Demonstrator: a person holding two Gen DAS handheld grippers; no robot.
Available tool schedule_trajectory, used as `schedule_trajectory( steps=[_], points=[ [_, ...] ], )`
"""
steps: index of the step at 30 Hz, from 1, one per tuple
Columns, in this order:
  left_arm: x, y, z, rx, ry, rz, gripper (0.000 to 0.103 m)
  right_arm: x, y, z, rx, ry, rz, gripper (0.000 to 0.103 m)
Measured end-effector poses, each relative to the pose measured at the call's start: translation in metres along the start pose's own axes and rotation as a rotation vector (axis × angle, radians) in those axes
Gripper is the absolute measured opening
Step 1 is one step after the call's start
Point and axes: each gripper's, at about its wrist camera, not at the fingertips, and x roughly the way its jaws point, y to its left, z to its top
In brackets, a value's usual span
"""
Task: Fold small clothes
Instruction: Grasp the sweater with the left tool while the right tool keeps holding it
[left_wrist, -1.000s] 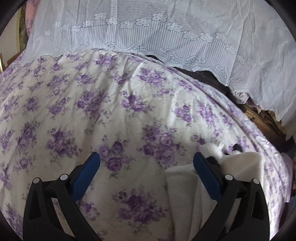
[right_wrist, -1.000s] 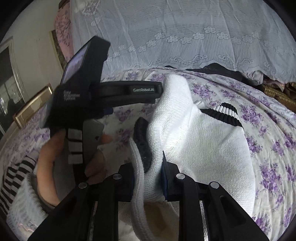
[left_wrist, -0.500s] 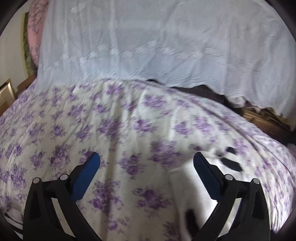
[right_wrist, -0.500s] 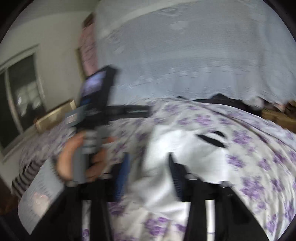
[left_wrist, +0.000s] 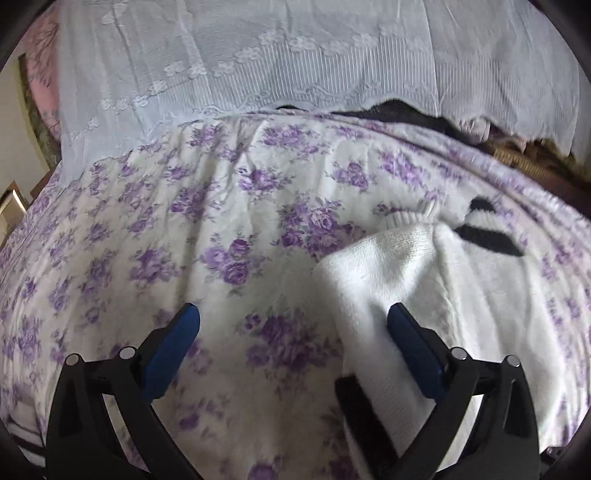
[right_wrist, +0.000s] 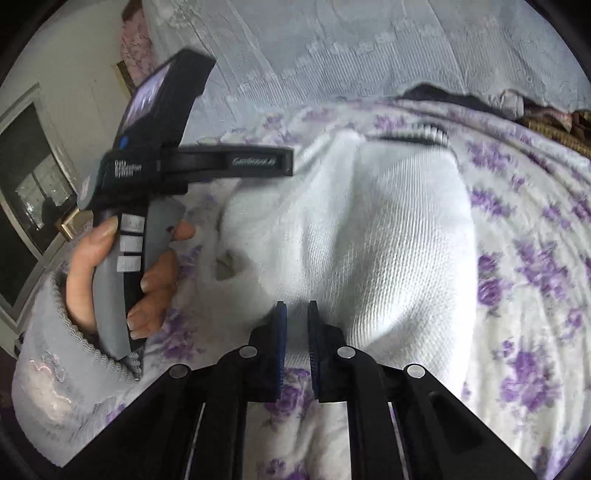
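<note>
Floral bedsheet (left_wrist: 229, 229) under lace cover (left_wrist: 295, 55); white sweater (right_wrist: 376, 236) spread on sheet. Right gripper (right_wrist: 295, 314) nearly closed, pinching near edge of sweater. Left gripper (left_wrist: 291, 321) wide apart, empty, right finger over sweater

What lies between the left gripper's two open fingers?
In the left wrist view, the left gripper frames bare floral bedsheet; the white sock lies by its right finger.
</note>
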Motion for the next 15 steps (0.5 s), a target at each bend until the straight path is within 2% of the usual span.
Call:
schedule_trajectory(
  steps=[3,5,8,10,12,13,15],
  points=[
    [-0.028,0.000,-0.002,0.000,-0.047,-0.033,0.099,-0.027,-0.013,0.018,0.036,-0.096,-0.015,0.021],
    [-0.042,-0.006,-0.006,0.035,-0.062,-0.065,0.099,-0.033,-0.030,0.038,0.074,-0.120,-0.048,0.026],
    [-0.043,-0.022,-0.021,0.117,-0.033,-0.032,0.099,-0.017,-0.056,0.066,0.130,-0.090,-0.065,0.026],
    [-0.032,-0.034,-0.041,0.196,-0.014,0.036,0.099,0.002,-0.068,0.077,0.166,-0.065,-0.058,0.027],
    [-0.034,-0.032,-0.054,0.189,-0.074,0.073,0.099,0.031,-0.073,0.074,0.162,-0.016,-0.067,0.027],
    [-0.033,-0.031,-0.056,0.177,-0.077,0.067,0.099,0.041,-0.073,0.068,0.154,-0.013,-0.078,0.027],
    [-0.032,-0.029,-0.054,0.162,-0.073,0.055,0.099,0.041,-0.074,0.060,0.138,-0.063,-0.069,0.027]
  ],
)
